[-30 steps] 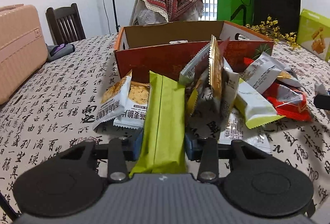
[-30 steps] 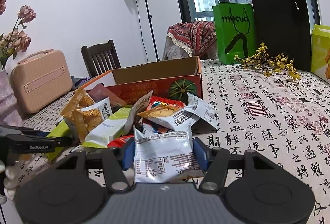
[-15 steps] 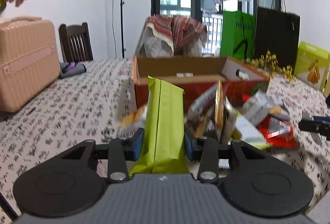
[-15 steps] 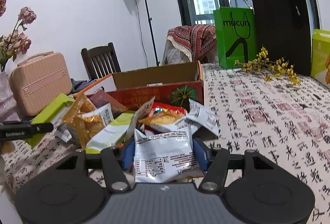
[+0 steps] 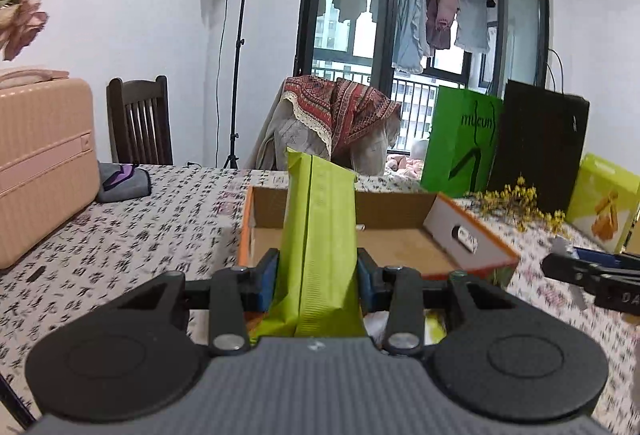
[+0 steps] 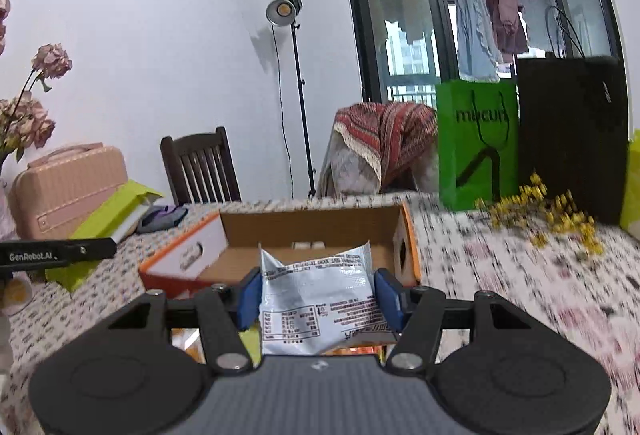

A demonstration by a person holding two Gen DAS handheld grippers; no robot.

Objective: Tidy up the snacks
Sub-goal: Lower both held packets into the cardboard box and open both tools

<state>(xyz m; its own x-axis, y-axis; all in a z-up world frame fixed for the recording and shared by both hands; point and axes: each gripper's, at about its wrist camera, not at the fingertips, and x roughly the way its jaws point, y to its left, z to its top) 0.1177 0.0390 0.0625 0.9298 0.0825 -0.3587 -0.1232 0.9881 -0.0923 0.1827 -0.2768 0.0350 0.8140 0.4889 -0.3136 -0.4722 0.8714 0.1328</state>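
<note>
— What do you see along your left hand-held gripper [image 5: 317, 277]?

— Its two blue pads are pinching a long green snack packet [image 5: 320, 235], one pad on each side. The packet stands nearly upright between them, its top edge reaching above the far wall of the cardboard box [image 5: 468, 235]. The box sits open on the tabletop [image 5: 132, 235] just beyond my fingers, with an orange rim and a white flap with a handle slot on its right side. Its brown floor looks almost bare from here; only something small and pale lies at the far wall. At the right edge my other gripper's black finger pokes into view, blurred. Farther off on the right stand a green paper bag [image 5: 464, 139], a black bag [image 5: 540, 143] and a sprig of yellow flowers [image 5: 516, 203]. On the left is a pink suitcase [image 5: 44, 163].

— And along the right one?

— My right hand-held gripper [image 6: 319, 295] is clamped on a white snack pouch [image 6: 320, 299] with small dark print, its blue pads pressing into both crumpled sides. The pouch is held in the air on the near side of the same box [image 6: 320, 227], partly covering its opening. On the left I can see my left gripper's black finger, with the green packet [image 6: 116, 211] slanting up behind it, near the suitcase [image 6: 68, 187]. A wooden chair [image 6: 200, 167] and a lamp on a stand [image 6: 284, 11] are behind the tabletop [image 6: 500, 275], and the green bag [image 6: 476, 143] is far right.
</note>
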